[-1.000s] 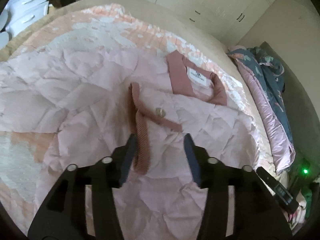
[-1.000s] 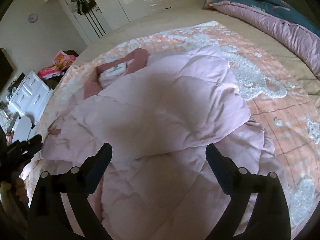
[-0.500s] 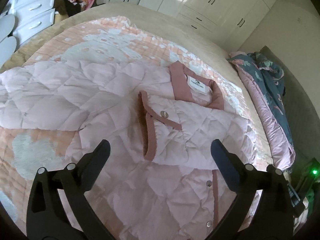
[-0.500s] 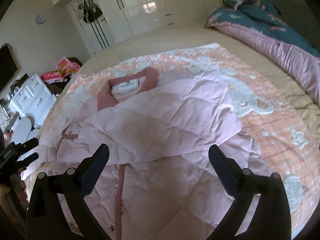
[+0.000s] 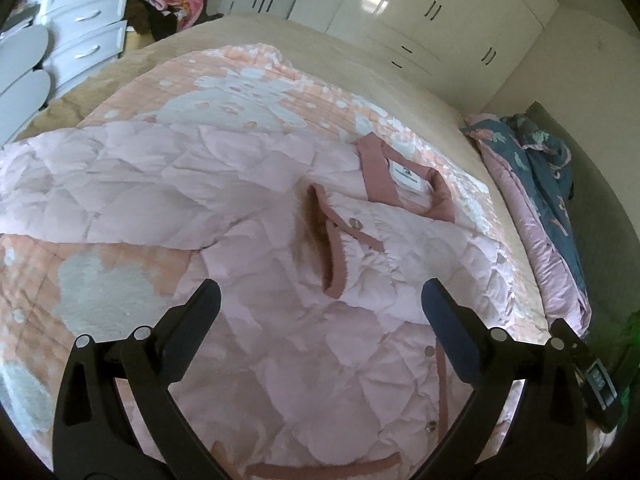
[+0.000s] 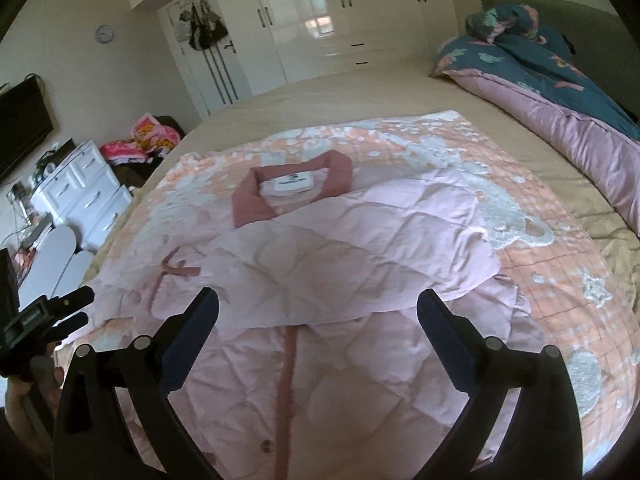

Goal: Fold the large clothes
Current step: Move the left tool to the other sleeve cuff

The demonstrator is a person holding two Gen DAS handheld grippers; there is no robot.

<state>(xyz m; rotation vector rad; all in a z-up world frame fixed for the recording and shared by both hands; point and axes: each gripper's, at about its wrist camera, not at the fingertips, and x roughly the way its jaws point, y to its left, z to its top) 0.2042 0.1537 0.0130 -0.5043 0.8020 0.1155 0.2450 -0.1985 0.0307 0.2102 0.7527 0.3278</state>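
Note:
A pale pink quilted jacket (image 5: pixel 360 340) (image 6: pixel 340 248) lies front up on a peach patterned blanket (image 5: pixel 240 92) (image 6: pixel 540 256). Its dusty-rose collar (image 5: pixel 404 188) (image 6: pixel 292 188) points away from me. One sleeve is folded across the chest, and its rose cuff (image 5: pixel 332 260) lies just beyond my left gripper (image 5: pixel 320 294). The other sleeve (image 5: pixel 120 188) stretches out flat to the left. My left gripper is open and holds nothing; it also shows at the left edge (image 6: pixel 80 307). My right gripper (image 6: pixel 318 300) hovers open over the jacket's lower front, near the snap placket (image 6: pixel 288 360).
A rolled blue-and-pink duvet (image 5: pixel 540 200) (image 6: pixel 560 92) lies along the bed's right side. White drawers (image 5: pixel 80 28) (image 6: pixel 80 196) with a heap of bright clothes (image 6: pixel 148 140) stand left. White wardrobes (image 6: pixel 340 20) line the far wall.
My left gripper opened and let go of the sleeve cuff, which now rests on the chest, then pulled back. My right gripper stayed open and rose back, so more of the jacket shows.

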